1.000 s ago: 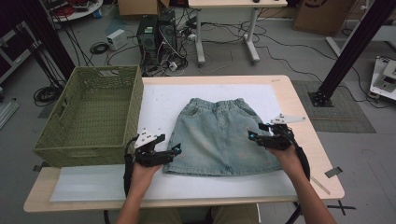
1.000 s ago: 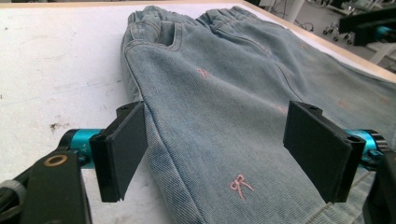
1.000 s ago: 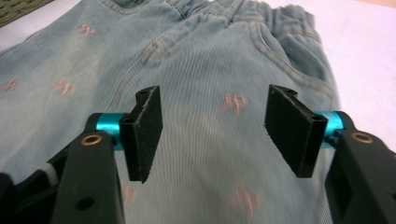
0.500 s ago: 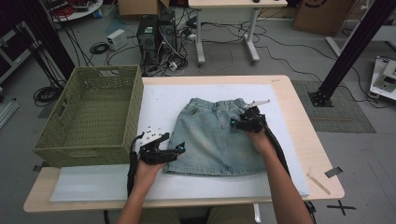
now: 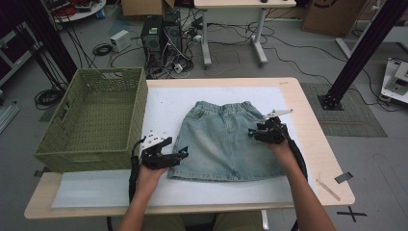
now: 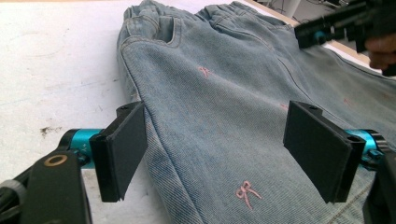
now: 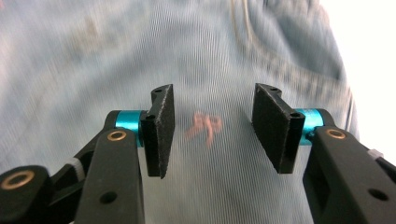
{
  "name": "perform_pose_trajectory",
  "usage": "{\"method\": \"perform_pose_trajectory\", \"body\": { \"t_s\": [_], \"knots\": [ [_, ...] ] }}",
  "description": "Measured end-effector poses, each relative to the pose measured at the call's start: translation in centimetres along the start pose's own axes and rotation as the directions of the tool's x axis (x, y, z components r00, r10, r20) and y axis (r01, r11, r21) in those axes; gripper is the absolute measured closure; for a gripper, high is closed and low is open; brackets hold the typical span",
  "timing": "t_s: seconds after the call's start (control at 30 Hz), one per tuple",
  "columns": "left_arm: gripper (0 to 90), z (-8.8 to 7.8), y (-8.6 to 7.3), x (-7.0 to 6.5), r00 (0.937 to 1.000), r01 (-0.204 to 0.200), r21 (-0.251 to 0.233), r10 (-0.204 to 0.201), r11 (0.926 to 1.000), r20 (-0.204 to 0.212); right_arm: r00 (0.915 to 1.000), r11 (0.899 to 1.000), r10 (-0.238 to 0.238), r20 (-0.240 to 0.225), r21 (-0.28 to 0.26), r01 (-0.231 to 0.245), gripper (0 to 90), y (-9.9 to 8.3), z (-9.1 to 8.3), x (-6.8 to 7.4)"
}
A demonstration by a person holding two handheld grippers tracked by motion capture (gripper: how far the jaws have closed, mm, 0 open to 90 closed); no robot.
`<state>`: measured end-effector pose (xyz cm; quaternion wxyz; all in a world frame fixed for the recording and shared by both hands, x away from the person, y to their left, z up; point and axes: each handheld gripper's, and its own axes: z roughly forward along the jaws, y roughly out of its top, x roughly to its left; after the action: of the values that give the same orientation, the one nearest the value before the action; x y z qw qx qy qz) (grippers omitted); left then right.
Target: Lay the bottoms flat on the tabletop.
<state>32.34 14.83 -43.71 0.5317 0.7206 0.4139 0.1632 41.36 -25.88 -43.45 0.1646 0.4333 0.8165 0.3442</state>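
Denim skirt point(image 5: 226, 139) lies flat mid-desk as we hover the left gripper point(image 5: 180, 154), jaws spread, at its hem corner while the right gripper point(image 5: 251, 132), jaws narrowing on nothing, drops by the waist; next we pinch cloth to fold.

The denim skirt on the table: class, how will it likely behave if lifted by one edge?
The denim skirt lies flat and thin, so it would probably droop rather than hold shape. Its elastic waistband looks gathered and thicker, so that end may hang heavier. The woven surface seems unlikely to slip.
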Motion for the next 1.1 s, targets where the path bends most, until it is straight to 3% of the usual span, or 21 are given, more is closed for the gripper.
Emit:
{"method": "perform_pose_trajectory", "body": {
  "t_s": [0.07, 0.1, 0.23, 0.37, 0.43, 0.53, 0.7, 0.97, 1.1],
  "knots": [
    [21.8, 0.0, 0.0, 0.0, 1.0, -0.004, 0.0, 0.004, 1.0, 0.001, 0.9992, 0.999, -0.04, 0.008, 0.024, 0.04, 49.9, -0.8, 0.3, 0.0],
    [21.8, 0.0, 0.0, 0.0, 1.0, -0.003, 0.0, 0.003, 1.0, 0.001, 0.9973, 0.997, -0.072, 0.014, 0.006, 0.072, 50.0, -1.2, 0.3, 0.1],
    [21.8, -0.1, -0.1, 0.0, 1.0, -0.002, 0.002, 0.002, 1.0, -0.003, 0.996, 0.996, -0.088, 0.018, 0.012, 0.088, 50.0, -1.3, -0.1, 0.0],
    [21.9, -0.1, -0.1, 0.0, 1.0, -0.003, 0.004, 0.003, 1.0, 0.0, 0.9989, 0.999, -0.046, 0.012, -0.016, 0.046, 50.8, -1.3, -1.0, -0.5],
    [21.9, -0.2, -0.2, -0.1, 1.0, 0.0, -0.005, 0.0, 1.0, 0.005, 0.9983, 0.999, -0.052, 0.027, 0.017, 0.051, 50.6, -1.7, -0.8, -0.8],
    [21.9, -0.3, -0.3, -0.1, 1.0, 0.002, -0.012, -0.002, 0.9999, 0.006, 0.9971, 0.998, -0.067, 0.036, 0.005, 0.067, 49.6, -2.1, -0.8, -0.8],
    [21.9, -0.7, -0.2, 0.0, 0.9999, -0.004, -0.022, 0.004, 0.9998, 0.009, 0.9998, 1.0, -0.018, 0.005, -0.017, 0.018, 40.6, -2.2, -1.5, -1.1],
    [21.8, -1.3, -0.5, 0.0, 1.0, -0.004, -0.022, 0.004, 0.9998, 0.005, 0.9983, 0.998, -0.052, 0.027, 0.039, 0.051, 40.6, -3.5, -2.2, -1.1],
    [21.9, -1.4, -0.7, 0.1, 1.0, 0.0, -0.021, 0.0, 0.9998, 0.006, 0.9977, 0.997, -0.064, 0.022, 0.031, 0.064, 43.3, -4.5, -3.0, -0.8]
  ]
}}
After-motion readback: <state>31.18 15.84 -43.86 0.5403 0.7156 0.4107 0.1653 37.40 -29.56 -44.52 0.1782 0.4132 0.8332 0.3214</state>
